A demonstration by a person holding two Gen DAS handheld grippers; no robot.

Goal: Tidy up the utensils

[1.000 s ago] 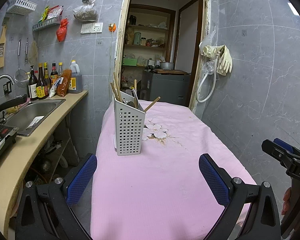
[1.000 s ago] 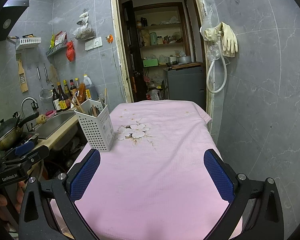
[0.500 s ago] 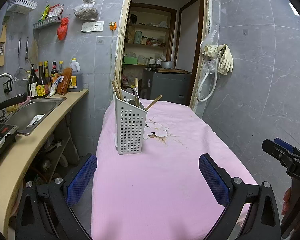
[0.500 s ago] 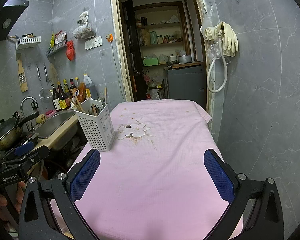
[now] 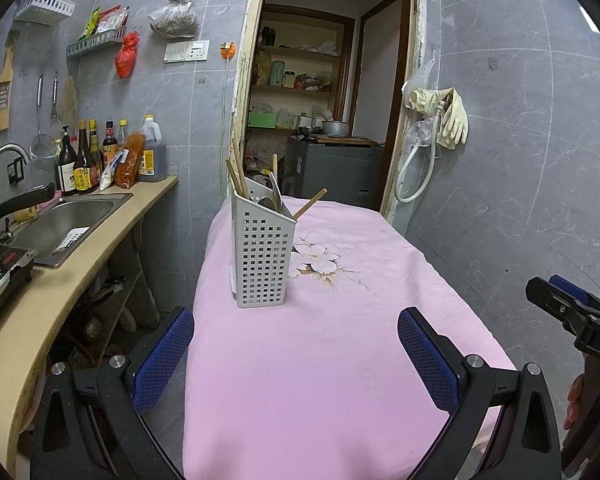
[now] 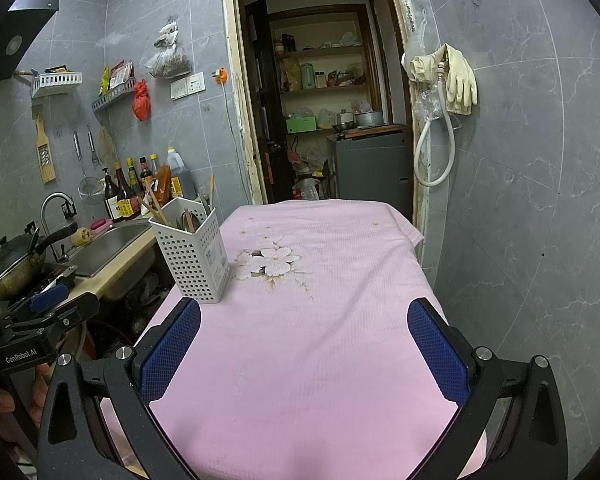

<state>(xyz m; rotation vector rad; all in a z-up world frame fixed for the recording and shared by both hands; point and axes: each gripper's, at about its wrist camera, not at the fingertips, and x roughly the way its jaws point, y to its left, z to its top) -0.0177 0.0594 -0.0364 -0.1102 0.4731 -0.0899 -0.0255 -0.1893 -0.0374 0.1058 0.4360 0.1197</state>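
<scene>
**Both claws wide apart, holder on the worktop**

Your left claw is released, its blue pads spread wide, and it grasps nothing. It hovers over the near part of the pink cloth. Your right claw is also released and empty, above the same cloth.

The white holder stands upright on the worktop, near its left edge, just beside the flower print. It is well apart from both claws. In the holder you see chopsticks which lean to the left, a spoon and one wooden stick which leans to the right (how the compartments divide them, I cannot tell).

At the left is the sink, with bottles behind it.
</scene>
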